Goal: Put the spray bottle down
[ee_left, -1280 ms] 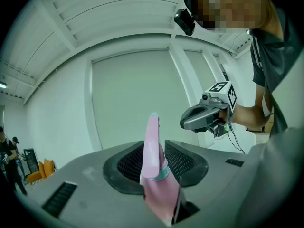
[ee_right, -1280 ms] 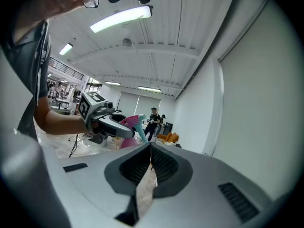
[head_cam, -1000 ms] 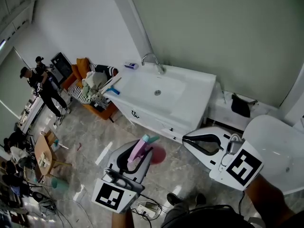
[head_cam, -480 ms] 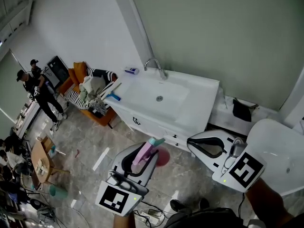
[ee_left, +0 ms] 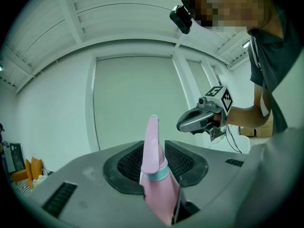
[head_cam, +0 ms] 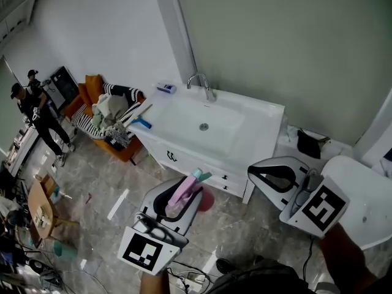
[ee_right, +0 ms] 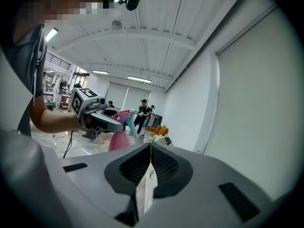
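The pink spray bottle [ee_left: 153, 165] is seen clamped between the jaws of the left gripper [head_cam: 179, 198], aloft before the white sink [head_cam: 263, 116] — not yet set down. The right gripper [ee_right: 150, 161] is seen closed, empty; the placing is judged wholly ahead.

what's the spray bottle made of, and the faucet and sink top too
Spray bottle: likely plastic, opaque matte pink with a teal trigger head, evenly coloured.
Faucet: looks like polished metal, thin curved tube with a silvery sheen.
Sink top: glossy white, ceramic or moulded resin; can't tell which.
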`<state>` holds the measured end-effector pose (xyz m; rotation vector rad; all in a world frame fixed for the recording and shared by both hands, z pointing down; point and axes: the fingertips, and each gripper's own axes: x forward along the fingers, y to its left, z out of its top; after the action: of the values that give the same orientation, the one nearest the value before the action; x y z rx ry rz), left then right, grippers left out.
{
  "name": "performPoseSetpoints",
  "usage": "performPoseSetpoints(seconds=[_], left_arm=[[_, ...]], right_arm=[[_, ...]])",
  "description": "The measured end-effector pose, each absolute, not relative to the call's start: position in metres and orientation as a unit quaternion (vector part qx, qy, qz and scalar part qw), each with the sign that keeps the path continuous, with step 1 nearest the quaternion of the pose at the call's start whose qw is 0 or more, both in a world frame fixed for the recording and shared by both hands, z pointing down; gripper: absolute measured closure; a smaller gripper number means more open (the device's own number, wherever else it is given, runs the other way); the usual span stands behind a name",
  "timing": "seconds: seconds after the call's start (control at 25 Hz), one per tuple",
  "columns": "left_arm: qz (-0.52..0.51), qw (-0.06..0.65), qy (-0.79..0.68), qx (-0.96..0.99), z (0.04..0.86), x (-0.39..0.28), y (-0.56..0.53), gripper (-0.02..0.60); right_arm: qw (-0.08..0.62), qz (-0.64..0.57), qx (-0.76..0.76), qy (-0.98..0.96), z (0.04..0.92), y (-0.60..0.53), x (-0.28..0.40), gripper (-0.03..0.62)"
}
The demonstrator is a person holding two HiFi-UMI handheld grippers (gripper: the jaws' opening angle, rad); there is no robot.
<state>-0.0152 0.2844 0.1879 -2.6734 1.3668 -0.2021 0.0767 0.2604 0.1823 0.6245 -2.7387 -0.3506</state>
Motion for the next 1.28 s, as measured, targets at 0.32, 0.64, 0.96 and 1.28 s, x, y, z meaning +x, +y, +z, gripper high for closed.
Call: performPoseSetpoints(seconds=[0.32,0.64,0.96,1.28], left_arm=[[-0.067,0.068,0.440,-0.893,0.184,-0.016,0.255,0.451],[-0.071,0.058,0.462,-0.882,0.183,0.008,0.208,0.451],[-0.079,0.053,0.486,-0.869,0.191,0.033,0.161,0.451],[-0.090,0.054,0.497,-0.861,0.192,0.036,0.155,0.451]], right_arm=[[0.159,-0.120,0.216,-0.956,0.184,0.239,0.067,0.585],[0.156,-0.116,0.193,-0.962,0.185,0.191,0.093,0.585],[0.147,-0.118,0.168,-0.968,0.190,0.142,0.117,0.585],[0.146,-0.113,0.159,-0.970,0.197,0.130,0.123,0.585]])
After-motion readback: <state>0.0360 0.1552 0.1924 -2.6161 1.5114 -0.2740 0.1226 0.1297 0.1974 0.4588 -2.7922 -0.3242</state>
